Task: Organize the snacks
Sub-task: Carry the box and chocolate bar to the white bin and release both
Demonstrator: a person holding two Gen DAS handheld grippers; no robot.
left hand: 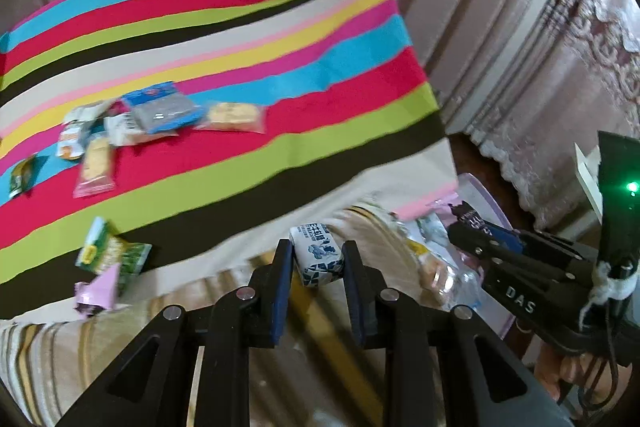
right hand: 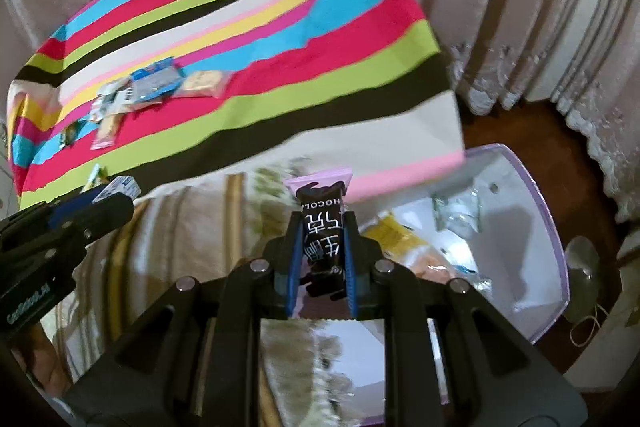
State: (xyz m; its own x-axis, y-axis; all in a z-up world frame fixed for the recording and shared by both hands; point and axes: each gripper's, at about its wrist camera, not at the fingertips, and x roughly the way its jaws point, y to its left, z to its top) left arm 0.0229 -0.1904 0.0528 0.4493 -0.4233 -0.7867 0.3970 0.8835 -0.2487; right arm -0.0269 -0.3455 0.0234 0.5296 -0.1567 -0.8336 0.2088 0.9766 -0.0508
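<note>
My left gripper (left hand: 316,259) is shut on a white and blue snack pack (left hand: 318,259), held above the bed's front edge. My right gripper (right hand: 322,239) is shut on a pink and dark chocolate pack (right hand: 322,223), held near a lilac-rimmed white bin (right hand: 556,239) that holds several snacks (right hand: 404,235). The right gripper also shows in the left wrist view (left hand: 468,231) over the bin (left hand: 492,203). Several more snack packs (left hand: 160,111) lie on the striped cloth (left hand: 300,115); they also show in the right wrist view (right hand: 156,87).
A green pack (left hand: 112,253) and a pink pack (left hand: 100,291) lie near the cloth's front edge. Curtains (left hand: 540,27) hang behind and to the right. Dark wooden floor (right hand: 516,127) surrounds the bin. The left gripper shows at the left in the right wrist view (right hand: 112,203).
</note>
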